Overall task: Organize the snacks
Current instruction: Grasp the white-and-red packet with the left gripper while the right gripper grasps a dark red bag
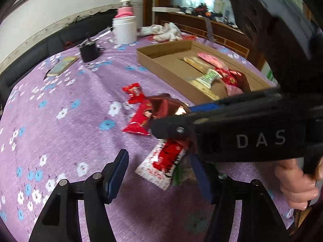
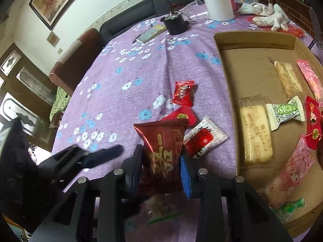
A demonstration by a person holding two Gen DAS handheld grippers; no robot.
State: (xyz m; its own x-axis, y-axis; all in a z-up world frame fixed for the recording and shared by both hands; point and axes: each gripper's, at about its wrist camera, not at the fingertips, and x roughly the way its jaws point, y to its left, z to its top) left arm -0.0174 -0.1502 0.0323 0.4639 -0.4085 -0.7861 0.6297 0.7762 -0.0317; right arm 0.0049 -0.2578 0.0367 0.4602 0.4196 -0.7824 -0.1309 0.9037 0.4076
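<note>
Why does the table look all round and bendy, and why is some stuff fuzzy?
Both wrist views use fisheye lenses, so the purple tablecloth bulges and the corners go black. In the left wrist view, the snacks in the cardboard box smear with motion blur and the dark red packet shows glare. In the right wrist view, the left gripper looks blurred.

Right gripper angles down with its jaws closed on a dark red snack packet. Left gripper angles down, jaws apart and empty. A hand grips the right gripper's handle.
</note>
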